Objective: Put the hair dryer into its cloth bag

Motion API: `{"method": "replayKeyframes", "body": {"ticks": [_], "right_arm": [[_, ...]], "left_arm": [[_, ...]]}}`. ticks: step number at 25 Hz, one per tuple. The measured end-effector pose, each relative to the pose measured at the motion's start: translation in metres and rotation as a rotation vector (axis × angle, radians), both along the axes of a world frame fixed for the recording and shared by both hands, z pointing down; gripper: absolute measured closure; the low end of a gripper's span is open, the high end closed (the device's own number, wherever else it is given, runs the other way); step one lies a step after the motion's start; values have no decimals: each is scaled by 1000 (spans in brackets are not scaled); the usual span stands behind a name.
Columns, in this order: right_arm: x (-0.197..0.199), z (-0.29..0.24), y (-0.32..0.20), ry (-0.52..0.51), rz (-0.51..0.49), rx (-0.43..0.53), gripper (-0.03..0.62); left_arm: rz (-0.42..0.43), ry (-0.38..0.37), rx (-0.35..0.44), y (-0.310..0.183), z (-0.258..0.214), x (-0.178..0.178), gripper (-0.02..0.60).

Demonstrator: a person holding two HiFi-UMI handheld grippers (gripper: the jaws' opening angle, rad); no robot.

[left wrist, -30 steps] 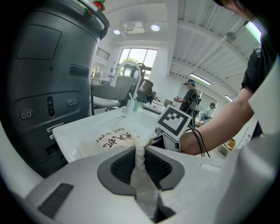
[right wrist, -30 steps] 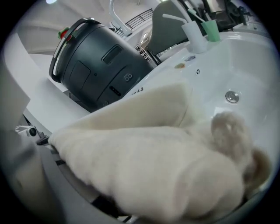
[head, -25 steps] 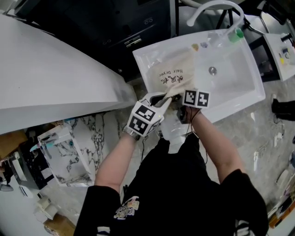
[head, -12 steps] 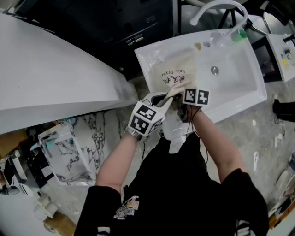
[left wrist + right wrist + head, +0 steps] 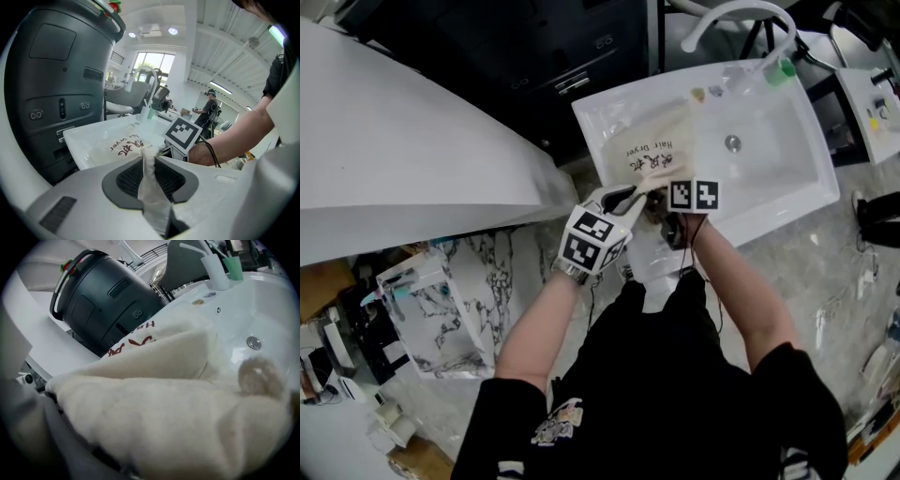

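The cream cloth bag (image 5: pixel 652 145) with red "Hair Dryer" print lies in the left part of the white sink (image 5: pixel 778 159). Its near end is bunched up between my two grippers. A strip of that end (image 5: pixel 149 180) is pinched by my left gripper (image 5: pixel 636 195), whose ribbed pads (image 5: pixel 126 176) press the cloth while the jaws are opening. My right gripper (image 5: pixel 663 190) sits against the bag's bulging near end (image 5: pixel 154 418), which fills its view. Its jaws are opening and stand wide around that bulk. The hair dryer itself is hidden.
A white faucet (image 5: pixel 731 19) and a green-capped bottle (image 5: pixel 783 67) stand at the sink's far edge, with the drain (image 5: pixel 732 143) right of the bag. A dark grey bin (image 5: pixel 103 301) stands behind the sink's left side. A white counter (image 5: pixel 394 159) runs along the left.
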State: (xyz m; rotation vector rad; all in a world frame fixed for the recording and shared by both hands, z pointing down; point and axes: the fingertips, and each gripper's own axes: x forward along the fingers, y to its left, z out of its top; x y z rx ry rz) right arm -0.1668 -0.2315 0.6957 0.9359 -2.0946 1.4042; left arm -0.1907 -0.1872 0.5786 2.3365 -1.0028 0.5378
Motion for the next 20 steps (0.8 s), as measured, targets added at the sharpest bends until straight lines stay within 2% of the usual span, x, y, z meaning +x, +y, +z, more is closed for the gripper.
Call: {"method": "replayKeyframes", "body": {"ticks": [3,10,15,20], "right_arm": [[1,-5,4,-12,-11,10,188],[14,-24,32,-7,-71,43,187],[32,-55,39,-7,-66,138,177],[49,-101,45,-58,-24,222,177]], "left_arm": [[-4,-1,9,2,-2,0,508],[-12,8,43,10,-13,-4,505],[-20,32,92,13,-35,-11,499],[-36,57,136,18,-58,-19,482]]}}
